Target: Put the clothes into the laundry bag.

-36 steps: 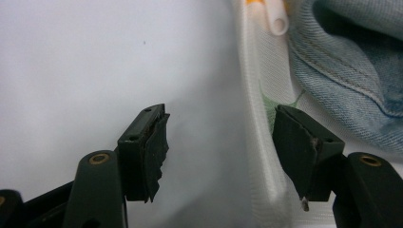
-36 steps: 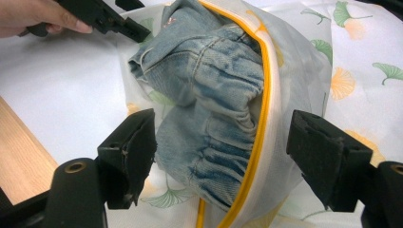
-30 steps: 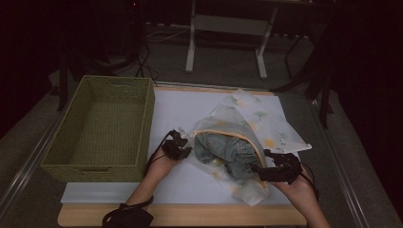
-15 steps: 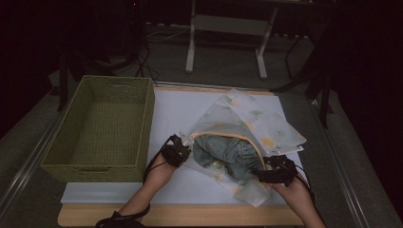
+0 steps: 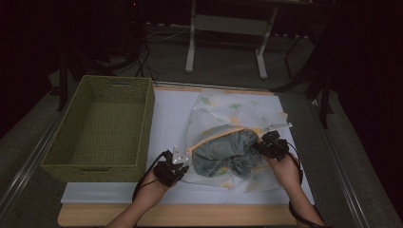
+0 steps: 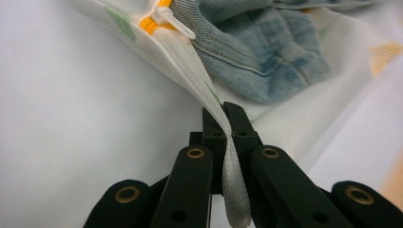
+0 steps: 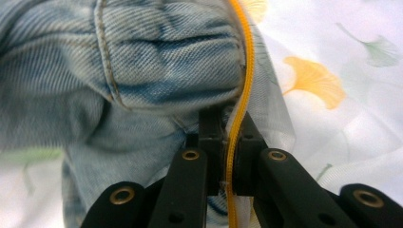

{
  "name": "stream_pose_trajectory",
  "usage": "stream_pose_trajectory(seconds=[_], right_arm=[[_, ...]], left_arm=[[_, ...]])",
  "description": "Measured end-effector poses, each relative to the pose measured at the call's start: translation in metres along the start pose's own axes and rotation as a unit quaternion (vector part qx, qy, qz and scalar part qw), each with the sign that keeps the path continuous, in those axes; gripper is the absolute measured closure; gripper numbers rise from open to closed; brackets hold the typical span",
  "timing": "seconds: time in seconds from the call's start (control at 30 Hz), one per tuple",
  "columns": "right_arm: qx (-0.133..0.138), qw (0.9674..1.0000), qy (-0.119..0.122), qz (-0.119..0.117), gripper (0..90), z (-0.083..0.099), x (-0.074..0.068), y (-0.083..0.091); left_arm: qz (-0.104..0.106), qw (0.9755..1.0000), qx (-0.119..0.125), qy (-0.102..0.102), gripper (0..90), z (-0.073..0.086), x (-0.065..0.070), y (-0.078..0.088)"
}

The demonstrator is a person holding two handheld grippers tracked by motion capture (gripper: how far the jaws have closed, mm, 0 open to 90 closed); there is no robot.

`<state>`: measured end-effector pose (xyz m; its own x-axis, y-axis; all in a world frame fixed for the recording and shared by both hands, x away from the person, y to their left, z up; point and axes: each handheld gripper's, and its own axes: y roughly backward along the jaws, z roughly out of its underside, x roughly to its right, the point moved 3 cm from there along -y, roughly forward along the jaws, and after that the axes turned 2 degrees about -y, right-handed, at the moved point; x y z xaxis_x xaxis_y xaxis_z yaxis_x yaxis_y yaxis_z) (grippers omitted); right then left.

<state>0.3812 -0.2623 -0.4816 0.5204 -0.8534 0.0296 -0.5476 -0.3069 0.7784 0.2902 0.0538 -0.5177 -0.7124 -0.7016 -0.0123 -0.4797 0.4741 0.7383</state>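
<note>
On the white mat [image 5: 166, 123] in the middle of the table sits the laundry bag [image 5: 237, 111], a white mesh-looking thing with leaf prints, and a pair of jeans [image 5: 223, 152] is bunched up in its open mouth. From my remote seat I can't really tell how much of the denim is inside; the folds cover each other and the high view is pretty dark, so the far end of the bag just fades out.

Left gripper [image 6: 223, 111] is clamped on a white strap of the bag, right by the orange zipper [image 6: 151, 23] end and its white pull. Right gripper [image 7: 228, 116] has just been closing, and its jaws now pinch the bag's edge right on the orange zipper tape, with the denim bulging right behind it. Whether a bit of denim got nipped too, I can't say.

Count-wise: one bag, one pair of jeans, one woven basket [image 5: 102, 123] to the left of the mat, two grippers, two hands. My forearms are cut off at the bottom edge.
</note>
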Motion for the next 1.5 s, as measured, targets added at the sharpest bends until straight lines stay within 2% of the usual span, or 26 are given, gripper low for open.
stream_pose_trajectory(seconds=[0.03,0.13,0.2,0.27,0.37,0.4,0.43,0.47,0.5,0.57,0.63,0.7,0.73,0.77,0.8,0.83,0.93,0.97,1.03,1.13,1.2,1.23,1.27,1.33,1.4,1.5], right_arm=[[0.001,1.0000,0.002,0.006,85.6,-0.003,0.001,-0.002],[0.003,0.9998,0.006,0.019,85.6,-0.009,0.002,-0.005],[0.024,0.9989,0.000,0.039,85.6,-0.016,0.006,-0.004],[0.041,0.9985,-0.026,0.024,85.5,-0.018,0.011,0.000],[0.029,0.9992,-0.025,0.013,84.6,-0.012,0.010,-0.004],[0.029,0.9992,-0.025,0.013,84.6,-0.012,0.010,-0.004],[0.023,0.9992,-0.033,0.004,77.4,-0.006,0.009,-0.005],[0.023,0.9992,-0.033,0.004,77.4,-0.006,0.009,-0.005],[0.024,0.9988,-0.042,-0.009,69.0,-0.002,0.009,0.001],[0.035,0.9981,-0.046,-0.021,58.3,0.002,0.008,0.011],[0.034,0.9977,-0.049,-0.033,57.0,0.004,0.006,0.017],[0.056,0.9969,-0.044,-0.033,52.4,0.008,0.001,0.032],[0.072,0.9960,-0.030,-0.043,49.6,0.014,-0.008,0.048],[0.072,0.9960,-0.030,-0.043,49.6,0.014,-0.008,0.048],[0.081,0.9950,-0.028,-0.050,49.4,0.015,-0.011,0.053],[0.090,0.9930,-0.028,-0.071,47.9,0.018,-0.018,0.060],[0.105,0.9917,-0.001,-0.074,43.3,0.022,-0.035,0.068],[0.109,0.9908,0.004,-0.081,40.7,0.022,-0.047,0.069],[0.112,0.9893,0.004,-0.093,39.6,0.022,-0.055,0.069],[0.115,0.9889,0.007,-0.094,38.9,0.021,-0.060,0.067],[0.118,0.9873,-0.004,-0.106,37.6,0.018,-0.064,0.065],[0.119,0.9870,-0.005,-0.108,37.1,0.017,-0.064,0.064],[0.119,0.9870,-0.005,-0.108,37.1,0.017,-0.064,0.064],[0.119,0.9870,-0.010,-0.108,35.7,0.014,-0.065,0.061],[0.119,0.9873,-0.010,-0.105,34.7,0.013,-0.066,0.060],[0.117,0.9879,-0.015,-0.100,32.9,0.012,-0.068,0.054]], left_arm=[[0.002,0.9999,-0.005,-0.014,90.0,0.006,0.009,0.001],[0.018,0.9997,-0.010,-0.015,90.0,0.011,0.019,-0.003],[0.029,0.9992,-0.015,-0.021,89.8,0.014,0.026,-0.007],[0.039,0.9991,-0.015,-0.012,89.6,0.014,0.028,-0.009],[0.053,0.9986,0.002,0.002,87.1,0.008,0.022,-0.005],[0.053,0.9986,0.002,0.002,80.3,0.008,0.022,-0.005],[0.056,0.9984,0.005,0.003,73.7,0.005,0.020,-0.002],[0.056,0.9984,0.007,0.003,73.7,0.003,0.020,0.000],[0.055,0.9984,0.015,0.000,62.6,-0.001,0.019,0.004],[0.054,0.9980,0.031,-0.011,59.3,-0.010,0.018,0.013],[0.060,0.9973,0.042,-0.012,56.2,-0.014,0.018,0.016],[0.063,0.9963,0.058,-0.010,55.5,-0.024,0.017,0.024],[0.071,0.9942,0.080,-0.018,54.8,-0.031,0.017,0.030],[0.071,0.9942,0.080,-0.018,54.7,-0.031,0.017,0.030],[0.070,0.9925,0.095,-0.034,54.7,-0.036,0.018,0.032],[0.062,0.9921,0.102,-0.040,51.9,-0.041,0.017,0.030],[0.058,0.9910,0.113,-0.042,51.5,-0.055,0.013,0.019],[0.047,0.9915,0.115,-0.041,50.9,-0.064,0.010,0.009],[0.042,0.9913,0.118,-0.041,50.4,-0.071,0.007,0.004],[0.036,0.9898,0.133,-0.035,50.4,-0.087,0.001,-0.008],[0.037,0.9894,0.137,-0.033,50.5,-0.095,-0.001,-0.016],[0.054,0.9883,0.137,-0.040,50.8,-0.102,0.001,-0.024],[0.054,0.9883,0.137,-0.040,51.6,-0.102,0.001,-0.024],[0.045,0.9904,0.111,-0.068,51.5,-0.109,0.006,-0.038],[0.035,0.9916,0.104,-0.069,51.5,-0.111,0.006,-0.043],[0.013,0.9938,0.073,-0.083,53.9,-0.114,0.007,-0.057]])
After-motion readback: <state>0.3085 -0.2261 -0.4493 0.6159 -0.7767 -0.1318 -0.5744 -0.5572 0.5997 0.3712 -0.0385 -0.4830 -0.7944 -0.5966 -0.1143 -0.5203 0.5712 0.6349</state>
